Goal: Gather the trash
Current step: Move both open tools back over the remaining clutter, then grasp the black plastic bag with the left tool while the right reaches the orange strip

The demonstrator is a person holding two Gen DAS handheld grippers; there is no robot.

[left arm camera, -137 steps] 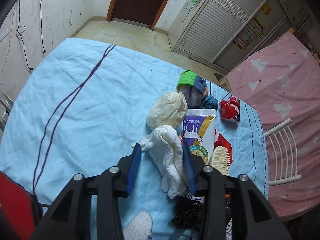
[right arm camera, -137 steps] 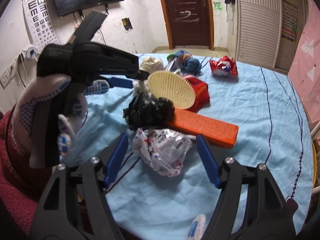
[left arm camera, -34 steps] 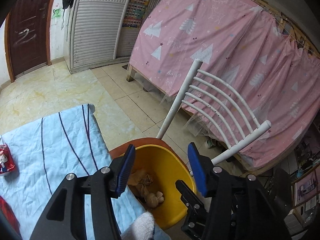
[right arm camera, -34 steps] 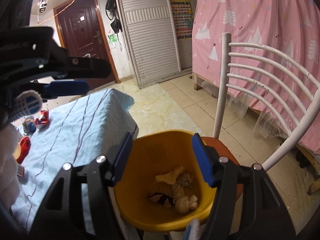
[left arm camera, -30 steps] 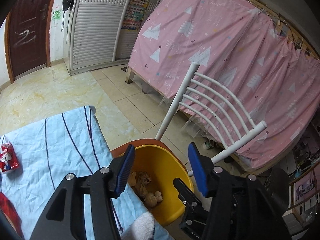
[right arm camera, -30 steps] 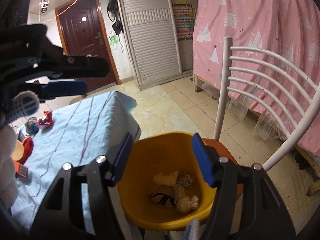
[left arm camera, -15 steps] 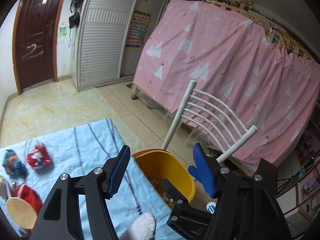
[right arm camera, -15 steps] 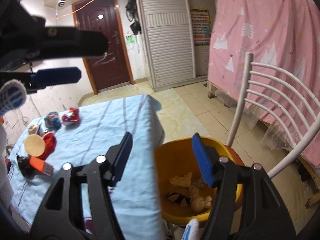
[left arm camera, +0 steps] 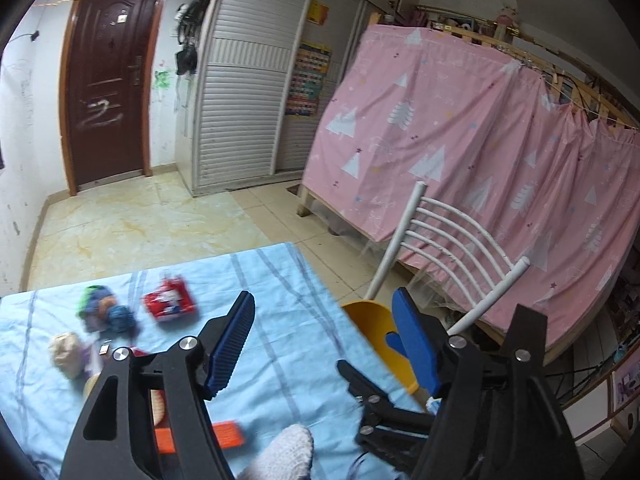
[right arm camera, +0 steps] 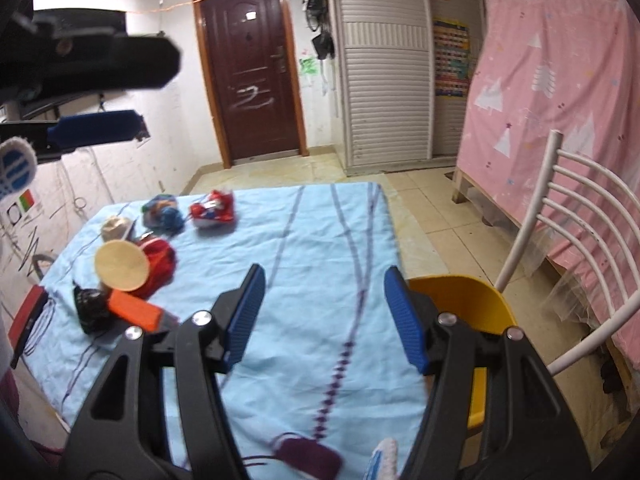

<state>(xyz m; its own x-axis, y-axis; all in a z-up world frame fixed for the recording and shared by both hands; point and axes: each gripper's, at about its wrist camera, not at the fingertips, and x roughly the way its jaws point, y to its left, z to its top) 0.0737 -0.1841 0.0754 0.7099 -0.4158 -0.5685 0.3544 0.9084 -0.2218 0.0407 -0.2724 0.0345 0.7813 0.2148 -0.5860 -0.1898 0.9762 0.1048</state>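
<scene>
The round yellow plastic bin (right arm camera: 460, 296) sits on the seat of the white metal slat-back chair (right arm camera: 576, 236), just beside the edge of the table under the light-blue cloth with dark stripes (right arm camera: 320, 240). Only its rim and upper inner wall show in either view; the gripper fingers cover the rest, so what lies inside cannot be seen.

The left gripper (left arm camera: 326, 346) has nothing between its blue pads, and its jaws are opening. The right gripper (right arm camera: 324, 316) also stands apart with nothing held, its pads over bare cloth beside the bin.

The rest of the trash lies on the side of the cloth away from the bin: a red and white crumpled snack wrapper (right arm camera: 212, 208), just beside a blue, orange and green knitted bundle (right arm camera: 164, 208), then a cream crumpled wad (right arm camera: 116, 228). Nearer are a round cream woven disc (right arm camera: 122, 266) lying on a red cloth item (right arm camera: 160, 262), an orange flat rectangular box (right arm camera: 134, 310) and a black crumpled bag (right arm camera: 90, 306) touching it. The left wrist view is motion-blurred, and its own gripper covers the disc and part of the box. A gloved fingertip (left arm camera: 286, 454) is cut off at the bottom edge.
</scene>
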